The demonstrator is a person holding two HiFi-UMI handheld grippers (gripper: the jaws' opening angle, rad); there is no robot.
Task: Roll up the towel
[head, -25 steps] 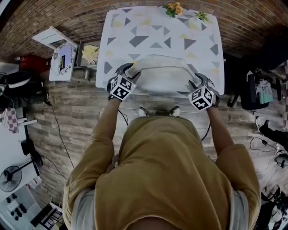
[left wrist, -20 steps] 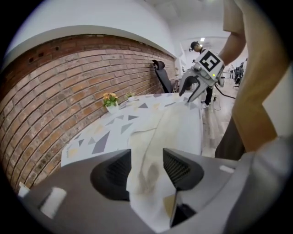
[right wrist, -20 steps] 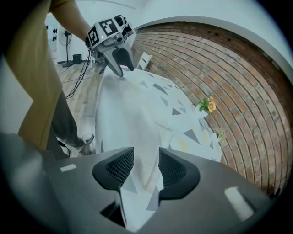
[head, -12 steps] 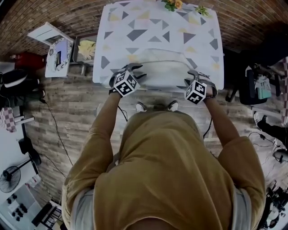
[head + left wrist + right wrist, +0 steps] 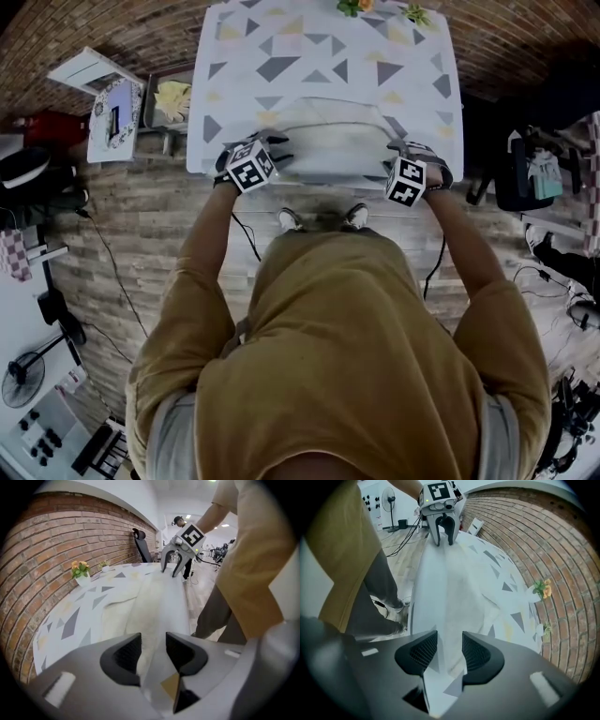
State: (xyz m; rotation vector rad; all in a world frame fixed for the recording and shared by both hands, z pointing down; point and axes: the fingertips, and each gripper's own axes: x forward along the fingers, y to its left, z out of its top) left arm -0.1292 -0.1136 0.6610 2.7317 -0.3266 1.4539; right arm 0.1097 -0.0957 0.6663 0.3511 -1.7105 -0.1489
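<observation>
1. Nearest is the person's mustard shirt (image 5: 347,356), soft and creased. Two shoes (image 5: 291,220) stand on a floor (image 5: 169,216) of pale wood planks.
2. The left gripper (image 5: 153,649) has grey, ribbed pads and is clamped on the left end of the towel (image 5: 328,141). The cloth fills the gap between its jaws.
3. The right gripper (image 5: 446,651) pinches the towel's right end in the same way, with a fold of cloth running up between its pads.
4. The towel is white, limp and slightly nubbly. It lies as a long folded band along the near edge of the table (image 5: 412,56), stretched between the two grippers.
5. A second ago the towel stood up in a looser hump between the grippers. Now both grippers sit lower, their marker cubes have turned, and the band lies flatter on the table.
6. The table is rectangular, under a white cloth printed with grey and yellow triangles.
7. Left of the table, a grey tray (image 5: 167,117) holds something pale yellow (image 5: 183,94). I cannot tell what it is.
8. At the table's far edge, a small white pot (image 5: 83,581) holds orange flowers (image 5: 79,567).
9. Behind it runs a rough red brick wall (image 5: 112,28).
</observation>
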